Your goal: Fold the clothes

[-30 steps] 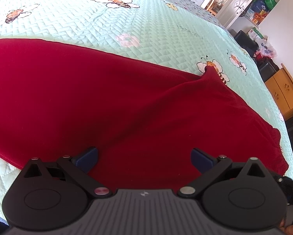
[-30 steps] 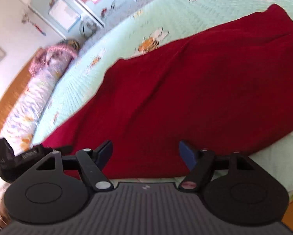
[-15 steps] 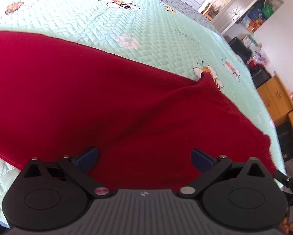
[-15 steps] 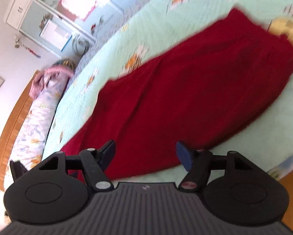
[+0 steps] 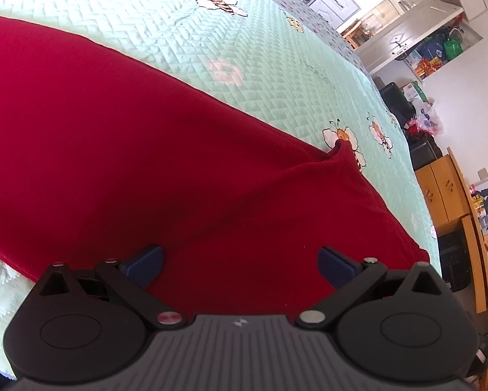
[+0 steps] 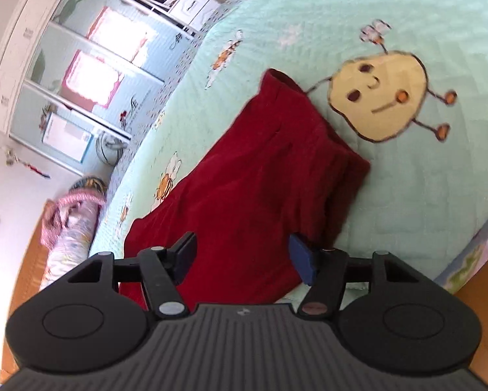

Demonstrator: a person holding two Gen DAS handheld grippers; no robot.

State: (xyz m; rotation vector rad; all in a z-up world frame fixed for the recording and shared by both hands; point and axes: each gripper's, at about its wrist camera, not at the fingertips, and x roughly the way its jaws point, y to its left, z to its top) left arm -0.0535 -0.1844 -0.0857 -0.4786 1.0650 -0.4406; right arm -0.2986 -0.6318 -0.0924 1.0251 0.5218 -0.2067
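Observation:
A long dark red garment (image 5: pixel 139 163) lies spread on the pale green quilted bed (image 5: pixel 244 42); it looks like trousers. In the left wrist view it fills the middle, with a raised crease running to a small peak at its far right. My left gripper (image 5: pixel 240 262) hovers open above its near edge, nothing between the blue pads. In the right wrist view the red garment (image 6: pixel 253 182) runs lengthways away from me, its gathered end far off beside a yellow cartoon figure. My right gripper (image 6: pixel 244 259) is open above the garment's near part, holding nothing.
The bed's near edge drops off to a wooden floor (image 6: pixel 485 277) at the right. A rolled floral bundle (image 6: pixel 68 228) lies at the bed's left end, a mirrored wardrobe (image 6: pixel 81 75) behind it. Wooden cabinets (image 5: pixel 446 192) and cluttered shelves (image 5: pixel 433 52) stand past the bed's far side.
My right gripper has pulled back and swung round, so the garment looks smaller and lengthways with its gathered end in sight. The left view has tilted slightly. Both grippers stayed open.

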